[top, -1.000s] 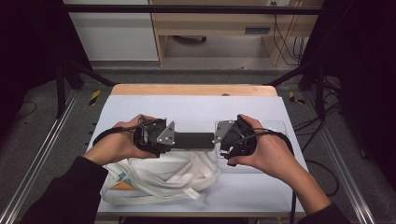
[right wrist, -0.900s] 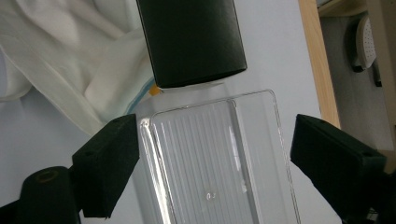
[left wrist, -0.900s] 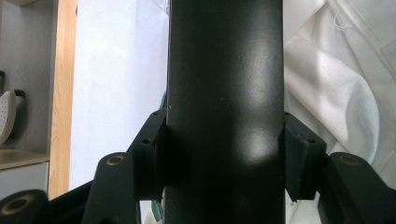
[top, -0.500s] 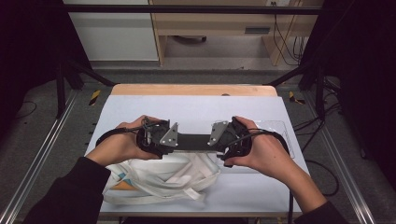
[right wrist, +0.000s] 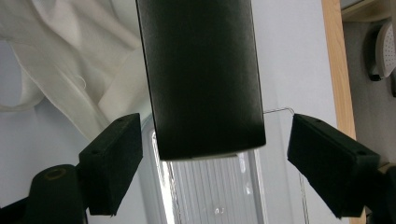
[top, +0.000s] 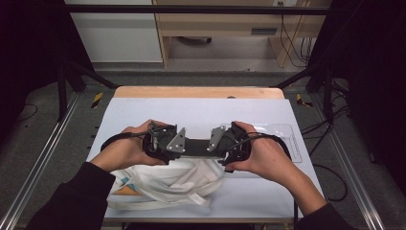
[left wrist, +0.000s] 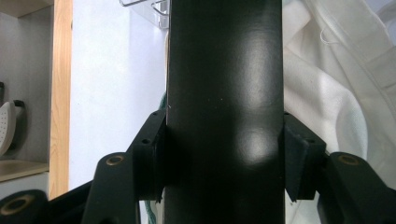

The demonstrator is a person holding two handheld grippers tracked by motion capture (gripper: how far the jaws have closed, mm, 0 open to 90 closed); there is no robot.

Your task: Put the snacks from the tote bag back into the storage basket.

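Note:
A flat black box (top: 197,147) hangs level between the two hand-held grippers over the white table (top: 201,112). My left gripper (top: 182,145) is shut on one end of it; in the left gripper view both pads (left wrist: 152,156) press against the sides of the black box (left wrist: 224,93). My right gripper (top: 213,145) faces it from the other side. In the right gripper view the gripper (right wrist: 217,161) is open, its jaws wide apart on either side of the end of the black box (right wrist: 201,79) without touching it.
A crumpled white cloth bag (top: 167,184) with straps lies on the table's near half, under the grippers. A clear plastic tray (top: 282,139) sits at the right, below the right gripper. The table's wooden far edge (top: 196,92) lies beyond.
The right hand and its gripper have moved a little to the left, nearer the left gripper. The left hand has stayed almost still with the box.

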